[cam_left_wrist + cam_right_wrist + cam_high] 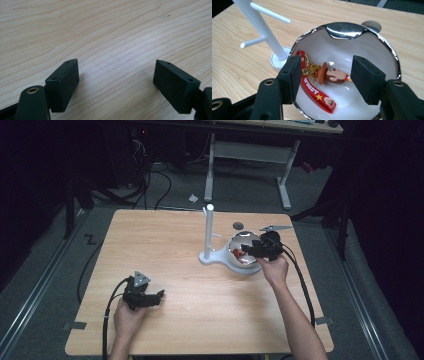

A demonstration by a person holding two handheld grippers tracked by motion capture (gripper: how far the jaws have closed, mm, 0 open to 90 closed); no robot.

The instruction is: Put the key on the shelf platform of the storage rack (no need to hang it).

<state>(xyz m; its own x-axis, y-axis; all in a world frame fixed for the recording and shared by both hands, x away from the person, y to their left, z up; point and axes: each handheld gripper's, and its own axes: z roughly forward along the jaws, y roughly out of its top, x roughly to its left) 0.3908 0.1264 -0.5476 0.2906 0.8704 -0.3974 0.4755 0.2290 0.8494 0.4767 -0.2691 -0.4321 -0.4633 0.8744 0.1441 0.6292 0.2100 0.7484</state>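
Note:
A white bowl with a chrome rim (389,50) (235,265) sits right of centre on the table. Inside it lies a Woody keychain: a brown-hatted figure (332,75), a gold chain and a red strap (317,93) marked WOODY. My right gripper (325,80) (250,249) hangs open just above the bowl, jaws on either side of the figure, touching nothing. Beside the bowl stands a white peg stand (265,30) (208,232). My left gripper (115,82) (156,296) rests open over bare wood near the front left.
A small grey disc (238,225) lies behind the bowl on the wooden table (170,255). Cables trail from both grippers toward the table's front edge. A desk frame (250,155) and floor cables stand beyond the far edge.

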